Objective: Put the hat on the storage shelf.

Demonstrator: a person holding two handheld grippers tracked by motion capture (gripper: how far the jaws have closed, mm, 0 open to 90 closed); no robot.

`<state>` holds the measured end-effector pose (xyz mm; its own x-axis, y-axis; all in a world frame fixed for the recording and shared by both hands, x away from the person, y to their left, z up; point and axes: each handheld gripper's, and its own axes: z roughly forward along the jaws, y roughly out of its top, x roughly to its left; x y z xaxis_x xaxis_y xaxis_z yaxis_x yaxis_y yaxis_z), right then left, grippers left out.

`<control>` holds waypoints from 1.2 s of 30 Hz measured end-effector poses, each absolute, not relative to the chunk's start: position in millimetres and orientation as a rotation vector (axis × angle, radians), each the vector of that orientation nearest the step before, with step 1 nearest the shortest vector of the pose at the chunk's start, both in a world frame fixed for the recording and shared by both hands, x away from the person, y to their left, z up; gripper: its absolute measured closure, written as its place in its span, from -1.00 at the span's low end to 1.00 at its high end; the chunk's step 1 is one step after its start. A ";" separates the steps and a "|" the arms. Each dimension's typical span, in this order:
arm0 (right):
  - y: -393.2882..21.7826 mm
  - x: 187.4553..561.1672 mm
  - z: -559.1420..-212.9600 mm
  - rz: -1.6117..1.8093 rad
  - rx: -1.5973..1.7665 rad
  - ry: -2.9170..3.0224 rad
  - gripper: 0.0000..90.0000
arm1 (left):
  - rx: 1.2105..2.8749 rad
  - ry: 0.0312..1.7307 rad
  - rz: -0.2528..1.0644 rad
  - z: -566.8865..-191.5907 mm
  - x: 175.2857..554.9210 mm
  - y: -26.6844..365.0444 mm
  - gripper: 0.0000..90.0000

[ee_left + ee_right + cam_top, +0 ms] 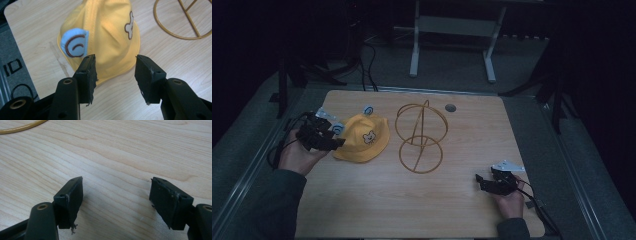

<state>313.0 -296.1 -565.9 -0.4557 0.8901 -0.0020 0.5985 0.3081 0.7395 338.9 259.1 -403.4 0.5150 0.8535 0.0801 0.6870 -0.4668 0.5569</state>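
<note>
My left gripper (pixel 115 67) sits with jaws spread at the brim of the yellow cloth bear hat (pixel 362 138), near the wooden desk's (pixel 462 200) left edge. My right gripper (pixel 116 192) hangs unclenched over bare wood by the right edge. A gold wire stand (pixel 421 135) stands mid-desk.

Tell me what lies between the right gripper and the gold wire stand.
Only bare wooden table lies between the right gripper and the gold wire stand, seen in the high view.

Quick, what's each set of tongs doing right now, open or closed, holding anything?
Left tongs: open, holding nothing, at the brim of the yellow hat.
Right tongs: open, holding nothing, above bare table.
</note>
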 end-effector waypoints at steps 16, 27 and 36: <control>-296.1 313.1 -566.0 0.957 1.324 2.168 -0.40 | 2.370 1.264 0.470 -391.1 372.0 252.5 0.12; -295.8 313.0 -565.8 0.956 1.325 2.168 -0.40 | 2.392 1.297 0.449 -392.6 390.0 245.9 0.12; -293.8 313.3 -566.0 0.951 1.325 2.173 -0.48 | 2.417 1.326 0.437 -398.8 405.7 241.6 0.12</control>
<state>313.3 -293.8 -566.0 -0.4568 0.8896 -0.0034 0.6010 0.3114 0.7361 405.7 241.6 -398.8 0.5147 0.8515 0.1002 0.7442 -0.5017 0.4410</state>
